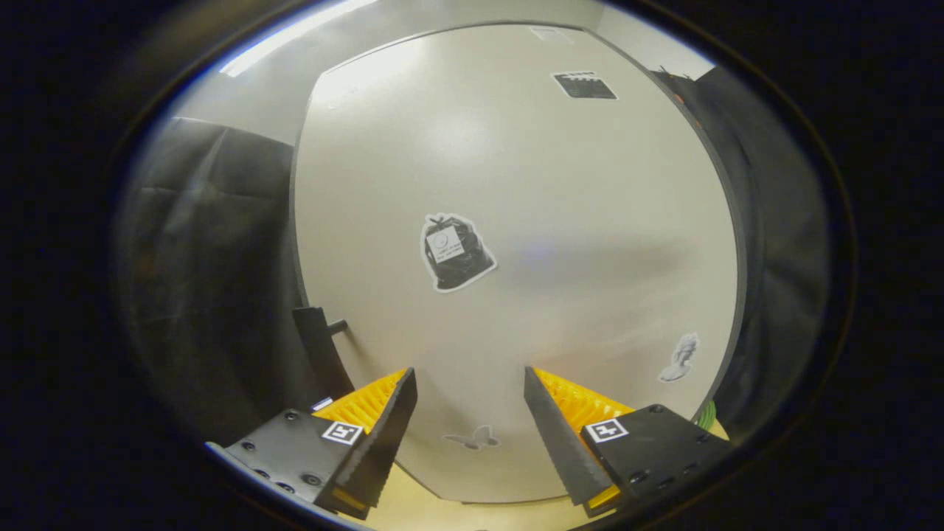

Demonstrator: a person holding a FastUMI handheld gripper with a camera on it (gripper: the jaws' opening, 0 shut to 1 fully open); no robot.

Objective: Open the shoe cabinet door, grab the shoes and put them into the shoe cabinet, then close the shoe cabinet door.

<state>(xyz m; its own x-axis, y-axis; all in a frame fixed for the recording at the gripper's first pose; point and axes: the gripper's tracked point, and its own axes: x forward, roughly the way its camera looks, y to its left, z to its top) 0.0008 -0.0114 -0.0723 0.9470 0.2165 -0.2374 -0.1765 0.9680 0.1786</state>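
- Dark cloth (199, 280) hangs on both sides of the pale cabinet door (560, 221), which stands shut ahead of the gripper.
- Door handle (321, 346), dark, sits at the door's left edge, just beyond the left finger.
- Stickers mark the door: a black bag sticker (455, 252) near its middle, a butterfly sticker (472, 439) low between the fingers, and a small pale one (682, 358) toward the right edge.
- Gripper (470, 387) is spread wide, fingers grasping nothing, close to the door's lower part.
- Light wood floor (413, 509) shows beneath the door.
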